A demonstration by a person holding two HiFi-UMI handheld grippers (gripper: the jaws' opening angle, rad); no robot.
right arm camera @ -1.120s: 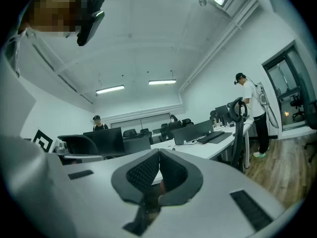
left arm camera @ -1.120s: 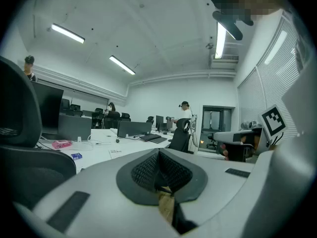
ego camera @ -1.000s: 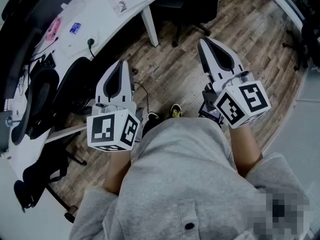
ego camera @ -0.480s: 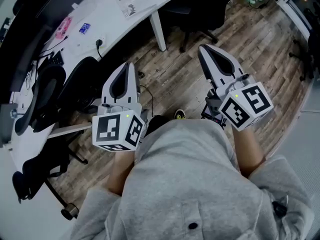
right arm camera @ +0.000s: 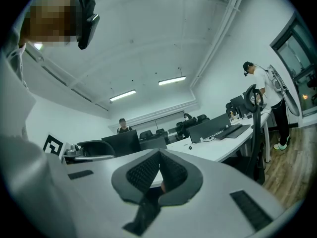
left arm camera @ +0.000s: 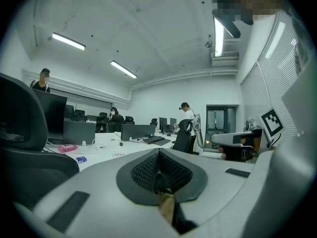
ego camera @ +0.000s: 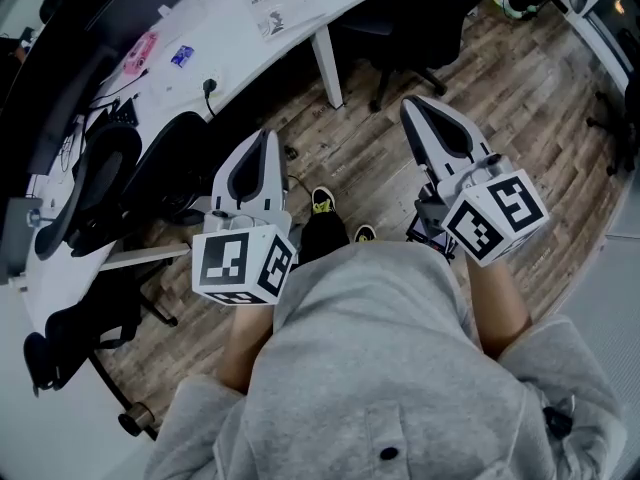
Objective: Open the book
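Currently both idle: left gripper (ego camera: 262,143) and right gripper (ego camera: 412,108) held level before the body over the floor (ego camera: 350,148), jaws together, empty. No book visible; counter (ego camera: 230,38) lies ahead, so likely an approach stance.

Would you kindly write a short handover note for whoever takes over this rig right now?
Grippers: the left gripper and the right gripper both have their jaws together and hold nothing. They are side by side above the wood-plank floor.
Things: no book shows in any view. The long white desk carries a printed sheet and small pink and blue items.
Done: nothing.
Left: find the book, then open it.
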